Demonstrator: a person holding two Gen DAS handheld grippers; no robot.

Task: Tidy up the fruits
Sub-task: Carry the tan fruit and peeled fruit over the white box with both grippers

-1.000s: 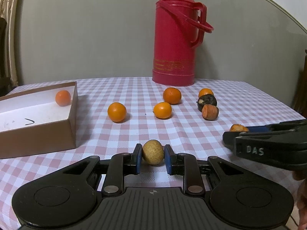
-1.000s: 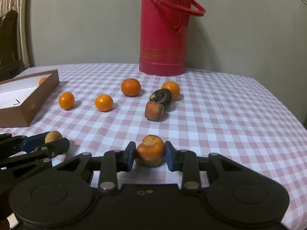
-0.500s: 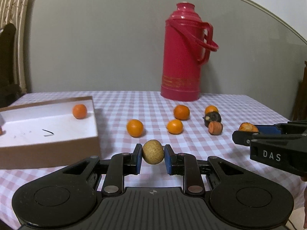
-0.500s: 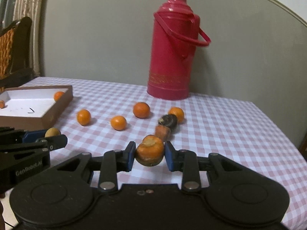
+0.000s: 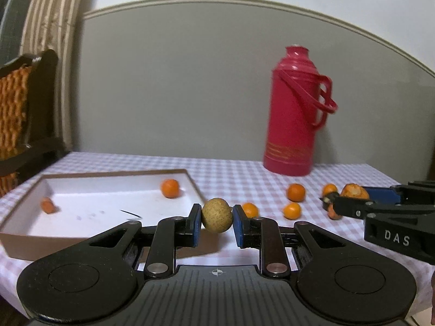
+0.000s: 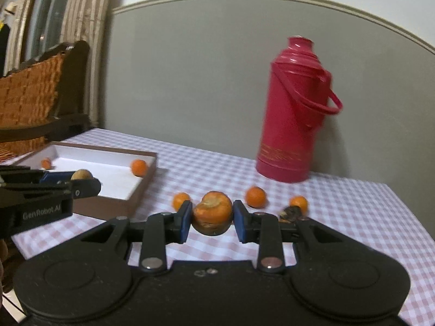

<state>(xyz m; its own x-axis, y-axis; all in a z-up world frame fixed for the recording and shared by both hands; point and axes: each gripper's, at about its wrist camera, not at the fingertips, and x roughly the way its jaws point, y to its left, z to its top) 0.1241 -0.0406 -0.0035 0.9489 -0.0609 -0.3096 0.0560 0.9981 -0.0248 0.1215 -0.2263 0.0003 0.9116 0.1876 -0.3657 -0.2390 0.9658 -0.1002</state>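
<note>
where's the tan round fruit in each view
Left wrist: the tan round fruit sits centre frame, clamped in the left tongs.
Right wrist: it is at the far left, at the tip of those tongs, in front of the box.
Shared landmark: the red flask.

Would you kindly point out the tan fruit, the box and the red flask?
tan fruit [image 5: 217, 215], left wrist view, middle of its skin
box [image 5: 114, 172], left wrist view, far rim
red flask [image 6: 289, 119], right wrist view, body
</note>
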